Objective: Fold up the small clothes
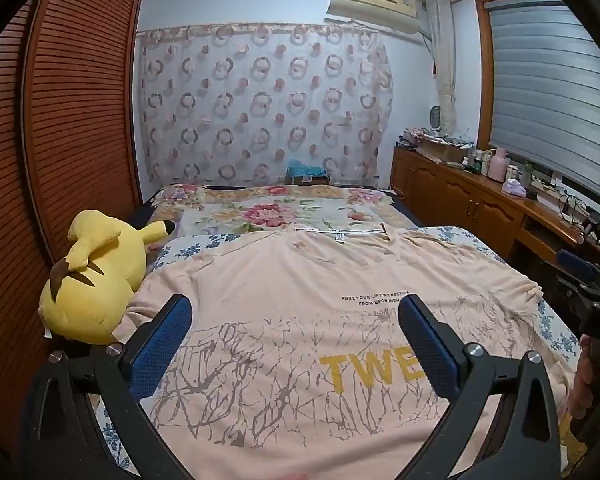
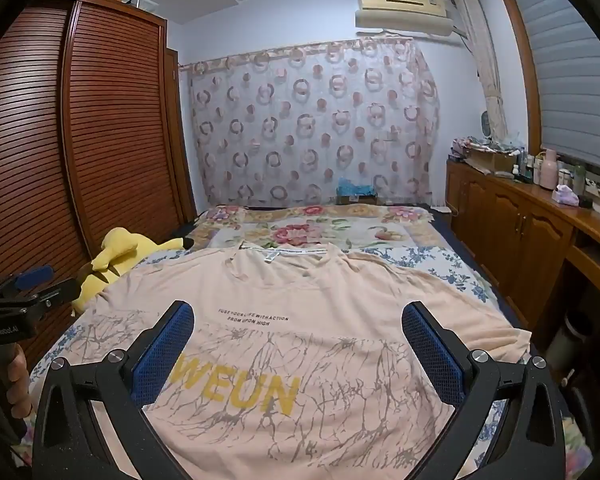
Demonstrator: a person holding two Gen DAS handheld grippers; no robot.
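A pale pink T-shirt (image 1: 284,304) (image 2: 312,296) with yellow letters and a grey branch print lies spread flat on the bed, front side up, collar at the far end. My left gripper (image 1: 296,312) hovers above the shirt's left half, open wide, nothing between its blue pads. My right gripper (image 2: 298,316) hovers above the shirt's right half, also open and empty. Each view catches the other gripper at its edge: the right gripper (image 1: 592,292) held by a hand at the right, the left gripper (image 2: 24,292) held by a hand at the left.
A yellow plush toy (image 1: 96,280) (image 2: 120,256) lies at the bed's left edge, beside the shirt's left sleeve. A slatted wooden wardrobe (image 1: 72,120) stands along the left. A wooden cabinet (image 2: 532,224) with bottles runs along the right. A floral blanket (image 1: 276,208) covers the bed's far end.
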